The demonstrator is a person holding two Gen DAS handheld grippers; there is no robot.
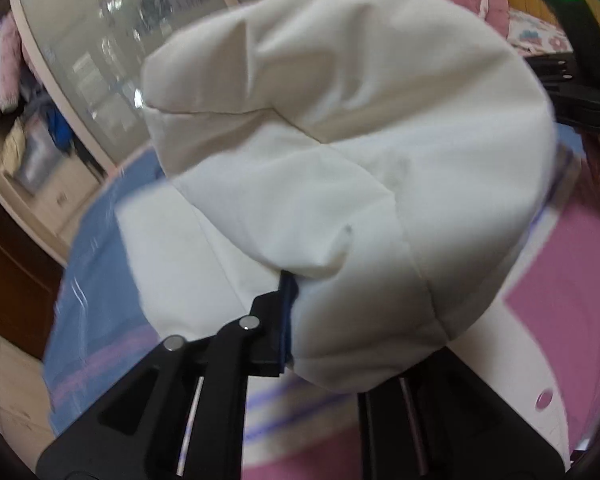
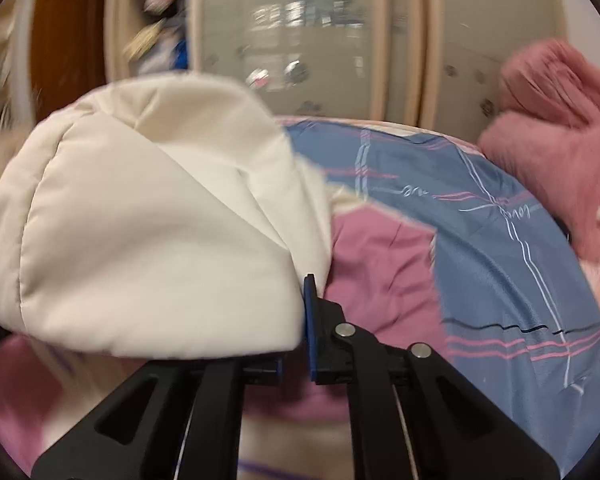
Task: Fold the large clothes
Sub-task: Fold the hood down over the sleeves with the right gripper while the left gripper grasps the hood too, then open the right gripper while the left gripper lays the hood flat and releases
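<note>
- Black linkage of the left gripper (image 1: 332, 320) fills the lower frame; its fingers are clamped on a puffy cream garment (image 1: 340, 152), which bulges up ahead of them.
- Right gripper (image 2: 296, 320) is likewise closed on the garment (image 2: 148, 232), the padding ballooning to its left.
- Beyond and right of that gripper lies the bed (image 2: 500, 264), blue and pink patchwork cover.
- A pink quilt (image 2: 560, 152) sits far right.

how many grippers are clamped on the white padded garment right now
2. The left gripper pinches the white padded garment at its lower edge; the right gripper grips another bunched part of it above the bedspread.
</note>
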